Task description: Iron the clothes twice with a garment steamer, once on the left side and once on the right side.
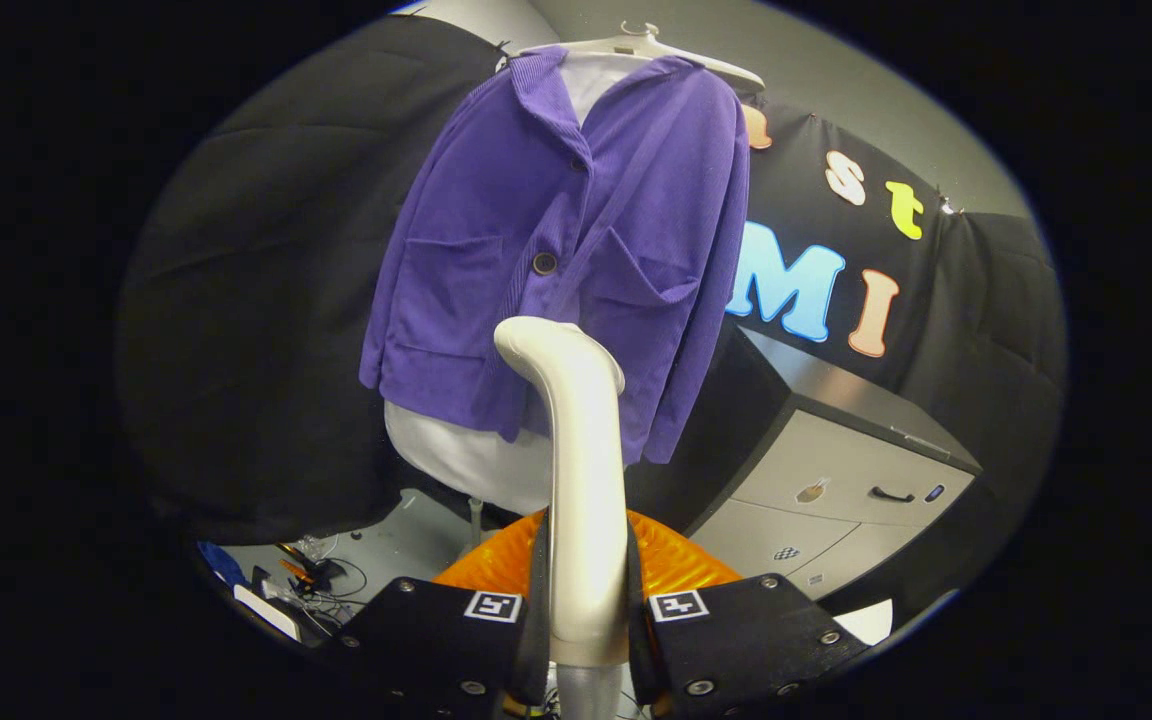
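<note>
A purple corduroy jacket [576, 250] hangs over a white shirt [466, 455] on a white hanger [646, 45], straight ahead of me. My gripper [586, 600] is shut on the cream handle of a garment steamer [581, 470], both fingers pressing its sides. The steamer rises upright from between the fingers, and its bent head [546, 345] sits in front of the jacket's lower hem, close to the button line. I cannot tell whether the head touches the cloth.
A grey cabinet [836, 470] with drawers stands to the right of the jacket. An orange ribbed object [671, 560] lies just behind the fingers. Cables and small items [301, 580] lie on the floor at lower left.
</note>
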